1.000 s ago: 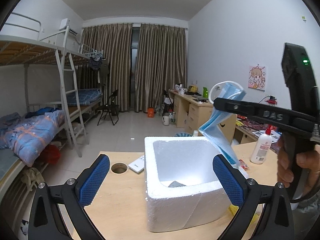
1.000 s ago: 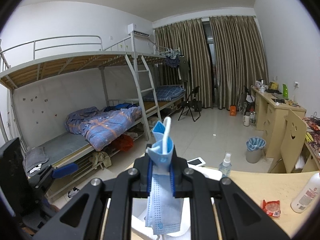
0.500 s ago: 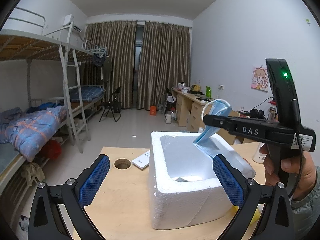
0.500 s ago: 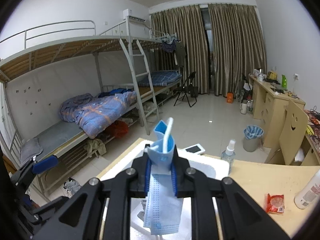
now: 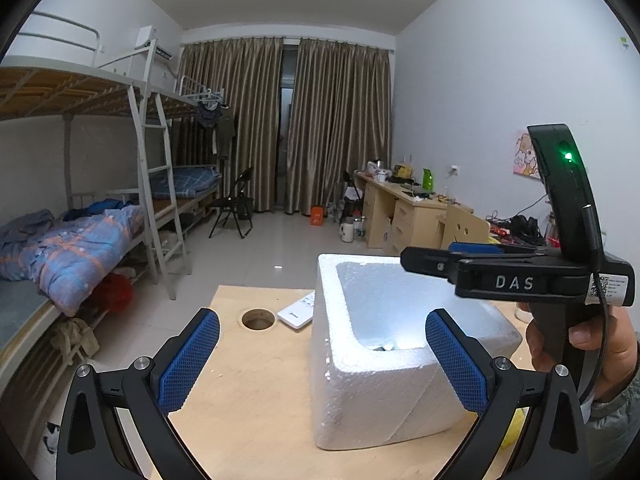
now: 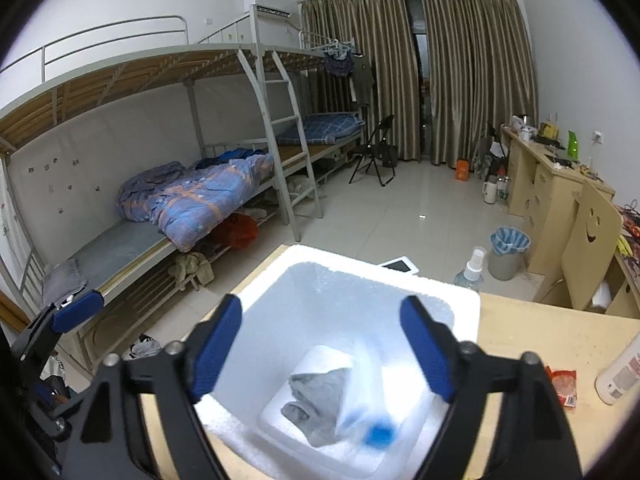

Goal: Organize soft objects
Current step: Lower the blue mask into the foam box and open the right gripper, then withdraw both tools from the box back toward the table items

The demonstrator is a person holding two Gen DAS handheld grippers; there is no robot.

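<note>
Hovering above the white foam box, the right gripper is seen with its jaws spread wide and nothing held between them. Directly beneath the gap, inside the box, a pale blue face mask is caught blurred, beside a crumpled grey cloth lying on the white bottom. The left gripper is likewise shown with wide, empty jaws, and the near wall of the foam box is framed between them. The box is set on the wooden table. The letters "DAS" are read on the side of the right gripper in the left wrist view. A red snack packet and a white bottle are seen on the table; their print cannot be made out.
</note>
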